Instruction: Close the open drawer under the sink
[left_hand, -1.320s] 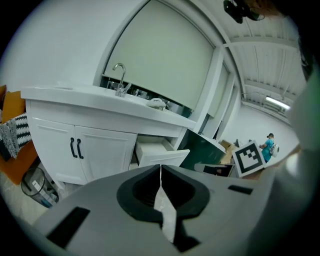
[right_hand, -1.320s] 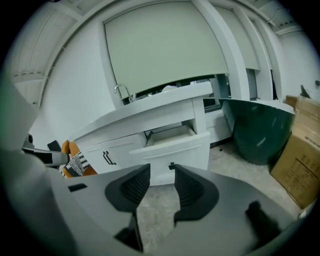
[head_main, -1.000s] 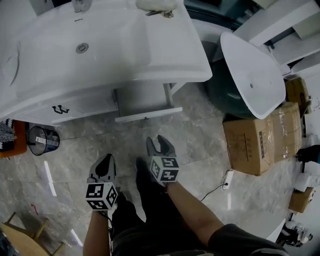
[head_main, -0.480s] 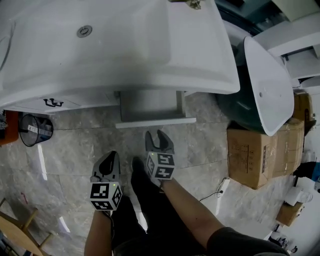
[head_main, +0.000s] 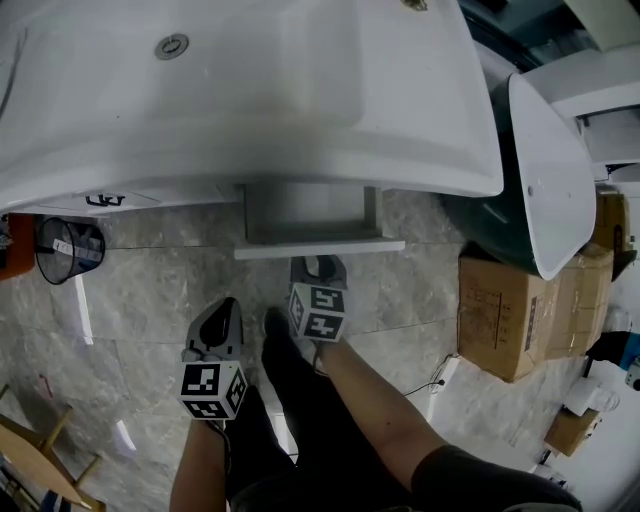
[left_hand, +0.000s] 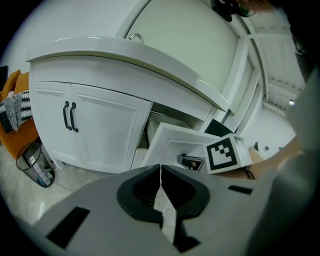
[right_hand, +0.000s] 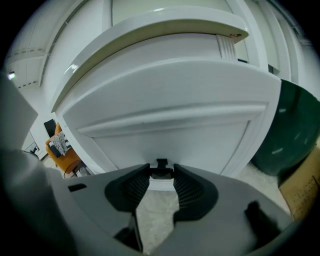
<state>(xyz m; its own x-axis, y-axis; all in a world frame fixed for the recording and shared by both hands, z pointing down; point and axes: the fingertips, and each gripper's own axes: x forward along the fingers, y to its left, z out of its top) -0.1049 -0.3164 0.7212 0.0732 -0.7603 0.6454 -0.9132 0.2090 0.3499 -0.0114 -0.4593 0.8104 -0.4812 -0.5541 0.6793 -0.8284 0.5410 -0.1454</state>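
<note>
The white drawer (head_main: 320, 247) stands pulled out from under the sink (head_main: 250, 90), over the marble floor. My right gripper (head_main: 318, 265) is at the middle of the drawer front. In the right gripper view the white drawer front (right_hand: 165, 130) fills the picture. Its small black handle (right_hand: 161, 166) sits between the tips of my right gripper (right_hand: 161, 176), whose jaws are closing. My left gripper (head_main: 222, 310) hangs lower and to the left, away from the drawer. In its own view my left gripper (left_hand: 160, 167) is shut and empty, and the open drawer (left_hand: 170, 142) shows beyond it.
Left of the drawer, cabinet doors carry black handles (left_hand: 70, 116). A wire bin (head_main: 68, 250) stands on the floor at the left. A white basin (head_main: 545, 170) leans over a dark green tub (head_main: 480, 215) on the right, with cardboard boxes (head_main: 520, 310) below.
Both grippers have sunk and come nearer the vanity. The right one has travelled up the picture to the drawer front. The left one stays shut.
</note>
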